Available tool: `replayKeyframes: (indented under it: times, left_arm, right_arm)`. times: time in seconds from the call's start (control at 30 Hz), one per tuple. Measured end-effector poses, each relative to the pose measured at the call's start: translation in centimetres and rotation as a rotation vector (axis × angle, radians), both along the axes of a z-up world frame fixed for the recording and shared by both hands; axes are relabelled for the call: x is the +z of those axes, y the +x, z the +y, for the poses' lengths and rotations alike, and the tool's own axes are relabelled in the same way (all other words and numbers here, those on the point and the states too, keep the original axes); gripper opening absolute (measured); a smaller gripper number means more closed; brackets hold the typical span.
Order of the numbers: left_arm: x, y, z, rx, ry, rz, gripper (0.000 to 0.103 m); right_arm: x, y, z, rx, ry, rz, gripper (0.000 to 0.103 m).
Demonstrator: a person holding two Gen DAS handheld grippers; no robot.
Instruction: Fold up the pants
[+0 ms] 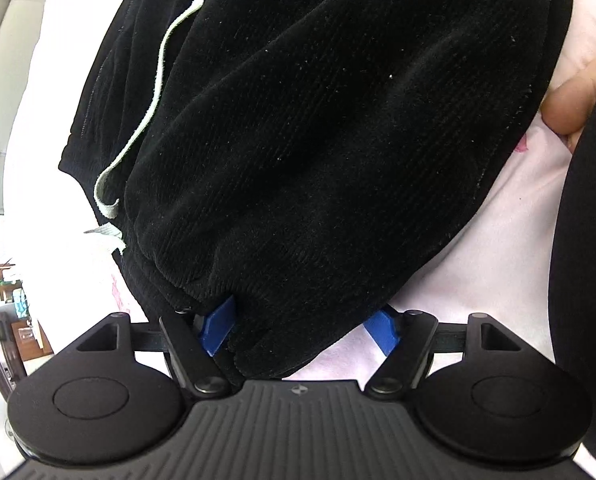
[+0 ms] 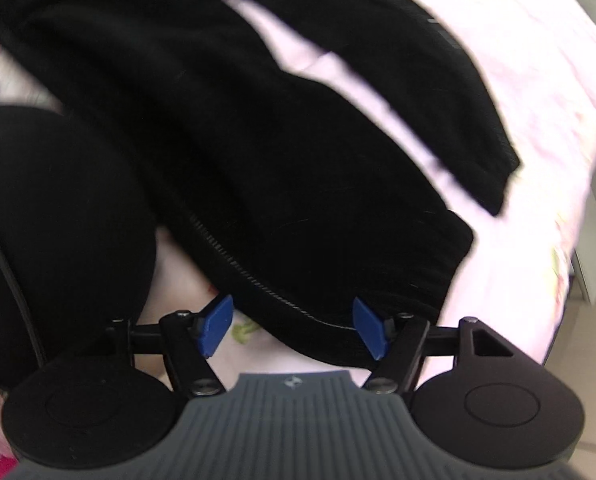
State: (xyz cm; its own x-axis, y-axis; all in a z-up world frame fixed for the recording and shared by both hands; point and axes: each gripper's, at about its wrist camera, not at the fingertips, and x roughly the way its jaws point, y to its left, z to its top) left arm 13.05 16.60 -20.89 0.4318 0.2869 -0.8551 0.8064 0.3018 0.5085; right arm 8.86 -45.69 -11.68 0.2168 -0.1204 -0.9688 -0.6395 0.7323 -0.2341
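The black corduroy pants [image 1: 318,128] lie bunched on a pale pink bed sheet [image 1: 498,240], with a white drawstring [image 1: 157,80] trailing down their left side. My left gripper [image 1: 302,326] is open, its blue pads [image 1: 217,330] spread wide with a fold of the pants lying between them. In the right wrist view the pants [image 2: 257,140] spread across the sheet [image 2: 538,100], both legs pointing right. My right gripper [image 2: 293,328] is open, its blue pads [image 2: 370,328] on either side of a ribbed cuff edge [image 2: 322,320]. This view is blurred.
A person's hand [image 1: 574,96] and black sleeve [image 1: 586,260] are at the right of the left wrist view. A black-clad limb [image 2: 57,232] sits at the left of the right wrist view. Room furniture [image 1: 5,320] shows beyond the bed's left edge.
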Motion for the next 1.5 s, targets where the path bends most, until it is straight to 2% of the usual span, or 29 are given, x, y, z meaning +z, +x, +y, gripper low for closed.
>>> replayKeyframes:
  times: [0.13,0.23,0.3,0.37,0.4,0.43,0.5,0.67,0.8,0.9,1.03,1.13,1.2,1.3,1.5]
  left_arm:
    - [0.3,-0.9,-0.2,0.041,-0.007,-0.049,0.073]
    - [0.3,-1.0,-0.3,0.089,-0.004,-0.096,0.061]
    - [0.9,-1.2,-0.6,0.128,-0.015,-0.124,0.045]
    - [1.9,-1.3,-0.5,0.181,-0.047,-0.152,0.034]
    - [2.7,-0.9,-0.6,0.22,-0.076,-0.172,0.03]
    - [3.5,-0.6,-1.4,0.256,-0.107,-0.192,0.028]
    - [5.3,-0.6,-0.9,0.341,-0.178,-0.23,0.022]
    - [10.9,-1.0,0.3,0.558,-0.37,-0.371,0.017]
    - [15.2,0.3,0.9,0.66,-0.482,-0.453,0.016]
    - [17.9,1.9,1.0,0.699,-0.526,-0.479,0.015]
    - [20.8,5.0,0.2,0.704,-0.532,-0.539,0.014]
    - [22.4,7.7,-0.7,0.717,-0.529,-0.569,0.014]
    - [22.4,10.0,-1.3,0.723,-0.507,-0.583,0.013]
    - [21.2,13.7,-2.5,0.724,-0.457,-0.569,0.013]
    - [16.4,19.4,-4.1,0.688,-0.365,-0.516,0.013]
  right_arm:
    - [-1.7,-0.5,-0.1,0.065,-0.011,0.02,0.064]
    - [-2.7,-1.1,-0.1,0.091,-0.024,0.009,0.064]
    - [-3.2,-1.4,0.3,0.089,-0.04,-0.011,0.06]
    - [-3.0,-2.1,0.4,0.082,-0.035,-0.045,0.042]
    - [-2.9,-2.4,0.5,0.071,-0.041,-0.074,0.025]
    - [-2.8,-2.6,0.5,0.057,-0.044,-0.1,0.017]
    - [-1.8,-3.2,0.3,0.023,-0.026,-0.152,0.012]
    - [2.9,-3.8,-0.4,-0.091,0.043,-0.313,0.006]
    - [7.4,-4.1,0.1,-0.137,0.049,-0.464,0.002]
    - [10.7,-3.1,-0.4,-0.165,0.045,-0.551,0.001]
    - [13.6,-0.3,-0.7,-0.204,0.015,-0.609,0.001]
    - [14.0,3.2,-0.7,-0.21,-0.033,-0.628,0.001]
    - [13.8,5.9,-0.6,-0.213,-0.061,-0.628,0.001]
    - [12.5,10.3,-0.8,-0.224,-0.095,-0.604,0.001]
    - [6.9,18.5,-0.8,-0.225,-0.145,-0.499,0.001]
